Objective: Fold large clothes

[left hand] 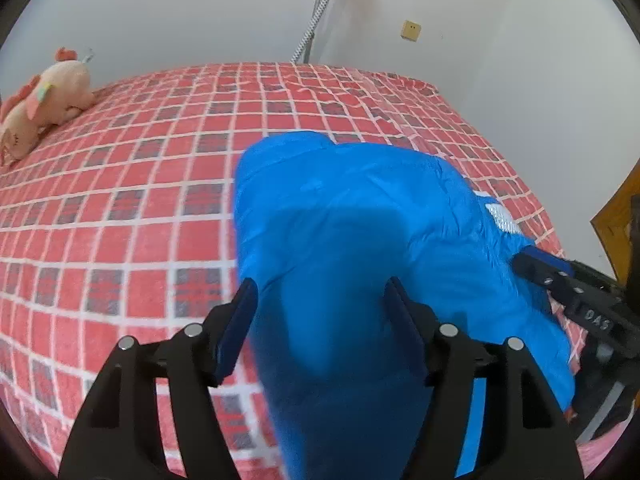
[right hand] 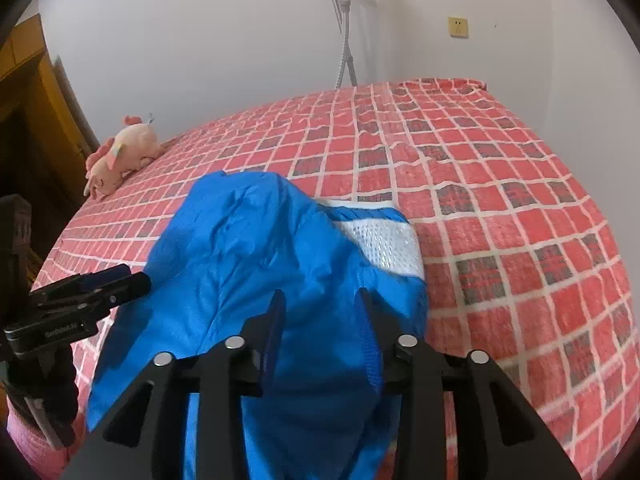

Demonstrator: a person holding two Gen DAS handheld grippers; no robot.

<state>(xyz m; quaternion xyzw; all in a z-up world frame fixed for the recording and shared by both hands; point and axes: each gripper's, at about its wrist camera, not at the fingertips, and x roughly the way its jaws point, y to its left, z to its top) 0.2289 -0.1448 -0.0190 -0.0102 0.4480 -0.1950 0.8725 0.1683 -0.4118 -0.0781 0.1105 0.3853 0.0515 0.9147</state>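
A bright blue jacket (left hand: 360,208) lies bunched on the red checked bed cover (left hand: 120,200), near the bed's front edge. Its white mesh lining (right hand: 384,244) shows on the right side. My left gripper (left hand: 320,290) stands open over the jacket's left part; blue cloth lies between its jaws, and the pads (left hand: 246,300) do not squeeze it. My right gripper (right hand: 320,302) is open too, with blue cloth and a ribbed hem (right hand: 370,344) between its jaws. Each gripper shows in the other's view, the right gripper (left hand: 536,264) and the left gripper (right hand: 132,276), at the jacket's side edges.
A pink plush toy (right hand: 116,156) lies at the bed's far left. Wooden furniture (right hand: 28,92) stands left of the bed. A white wall with a socket (right hand: 459,26) and a hose on a stand (right hand: 344,40) is behind. The far part of the bed cover (right hand: 480,152) lies flat.
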